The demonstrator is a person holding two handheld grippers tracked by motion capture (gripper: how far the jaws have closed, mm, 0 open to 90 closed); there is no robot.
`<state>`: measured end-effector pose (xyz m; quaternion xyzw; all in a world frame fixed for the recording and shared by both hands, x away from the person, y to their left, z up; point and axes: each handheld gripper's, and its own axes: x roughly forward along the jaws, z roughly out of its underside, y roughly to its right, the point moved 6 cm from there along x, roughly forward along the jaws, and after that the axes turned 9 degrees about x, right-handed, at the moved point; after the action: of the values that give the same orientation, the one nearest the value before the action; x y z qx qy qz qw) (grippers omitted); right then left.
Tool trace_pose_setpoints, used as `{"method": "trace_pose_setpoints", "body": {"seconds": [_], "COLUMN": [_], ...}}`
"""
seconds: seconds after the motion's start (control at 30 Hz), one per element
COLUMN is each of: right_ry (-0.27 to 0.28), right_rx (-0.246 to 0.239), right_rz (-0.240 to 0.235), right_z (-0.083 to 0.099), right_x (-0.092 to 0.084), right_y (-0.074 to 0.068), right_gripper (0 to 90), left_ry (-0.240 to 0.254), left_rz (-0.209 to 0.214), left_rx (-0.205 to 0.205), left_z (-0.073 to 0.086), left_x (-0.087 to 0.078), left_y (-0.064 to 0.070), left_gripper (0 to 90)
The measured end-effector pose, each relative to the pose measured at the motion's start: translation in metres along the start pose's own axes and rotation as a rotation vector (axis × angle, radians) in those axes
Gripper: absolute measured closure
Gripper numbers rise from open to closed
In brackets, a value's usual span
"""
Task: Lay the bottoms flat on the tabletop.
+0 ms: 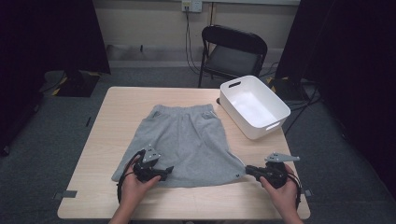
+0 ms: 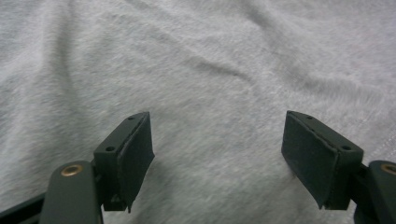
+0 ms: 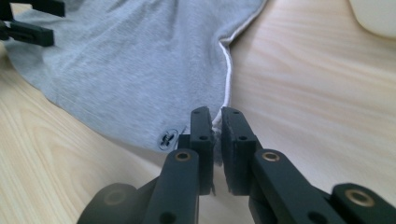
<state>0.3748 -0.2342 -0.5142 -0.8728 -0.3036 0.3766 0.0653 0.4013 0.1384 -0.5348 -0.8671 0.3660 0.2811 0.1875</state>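
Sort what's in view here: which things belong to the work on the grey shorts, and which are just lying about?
In the job:
- grey shorts, spread flat on the table
- right gripper, shut on the shorts' hem corner
- left gripper, open over the fabric

Lying about:
- white bin, at the table's far right, untouched
- black folding chair behind the table

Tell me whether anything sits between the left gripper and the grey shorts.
Nothing visible does. The left gripper hangs with its jaws open directly over the grey shorts, bare fabric between and beneath them. The right gripper is already shut on the shorts' corner hem, beside the white bin.
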Motion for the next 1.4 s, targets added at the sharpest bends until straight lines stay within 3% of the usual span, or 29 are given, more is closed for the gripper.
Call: {"method": "trace_pose_setpoints", "body": {"seconds": [0.13, 0.17, 0.23, 0.27, 0.43, 0.53, 0.73, 0.83, 0.87, 0.93, 1.07, 1.17, 1.27, 1.33, 1.4], "right_ry": [-0.031, -0.032, -0.033, -0.024, 0.0, 0.013, 0.006, -0.025, -0.037, -0.044, -0.019, -0.006, -0.032, -0.013, -0.012], "right_rx": [0.029, 0.035, 0.034, 0.036, -0.01, -0.03, -0.028, -0.017, -0.02, -0.013, 0.016, 0.033, 0.042, 0.059, 0.04], "right_rz": [0.012, 0.011, 0.029, 0.032, 0.031, 0.04, 0.084, 0.091, 0.096, 0.089, 0.091, 0.106, 0.125, 0.116, 0.121], "right_z": [0.01, 0.011, 0.012, 0.01, -0.005, -0.019, -0.038, -0.037, -0.036, -0.033, -0.033, -0.031, -0.023, -0.022, -0.023], "right_x": [0.0, 0.001, 0.002, 0.002, 0.01, 0.022, 0.05, 0.061, 0.064, 0.065, 0.058, 0.053, 0.054, 0.053, 0.051], "right_y": [0.009, 0.01, 0.013, 0.013, 0.006, 0.002, 0.003, 0.005, 0.006, 0.007, 0.013, 0.022, 0.031, 0.033, 0.031], "right_gripper": [83.7, 88.4, 80.2, 80.7, 77.1, 72.8, 72.8, 76.8, 81.9, 87.3, 88.3, 88.0, 86.2, 80.5, 81.3], "left_ry": [0.001, 0.001, 0.0, 0.001, 0.001, -0.001, -0.004, -0.012, -0.015, -0.021, -0.03, -0.042, -0.046, -0.047, -0.046], "left_rz": [-0.008, -0.007, -0.01, -0.01, -0.005, -0.005, 0.0, 0.002, 0.003, 0.003, 0.009, 0.01, 0.014, 0.014, 0.015], "left_rx": [-0.005, -0.01, -0.007, -0.009, -0.007, 0.0, -0.006, -0.003, 0.001, 0.008, 0.001, 0.002, -0.002, 0.004, 0.003], "left_z": [0.0, 0.0, 0.0, 0.0, 0.0, 0.0, 0.002, 0.003, 0.004, 0.004, 0.006, 0.008, 0.008, 0.007, 0.007], "left_x": [-0.001, -0.002, -0.003, -0.003, -0.001, 0.0, 0.002, 0.004, 0.004, 0.005, 0.006, 0.008, 0.009, 0.009, 0.009], "left_y": [-0.002, -0.003, -0.004, -0.004, -0.003, -0.004, -0.005, -0.003, -0.003, -0.002, 0.0, 0.001, 0.003, 0.003, 0.003], "left_gripper": [24.7, 24.7, 24.7, 24.8, 24.9, 25.0, 25.0, 24.9, 24.9, 24.9, 24.9, 24.7, 24.4, 24.2, 24.1]}}
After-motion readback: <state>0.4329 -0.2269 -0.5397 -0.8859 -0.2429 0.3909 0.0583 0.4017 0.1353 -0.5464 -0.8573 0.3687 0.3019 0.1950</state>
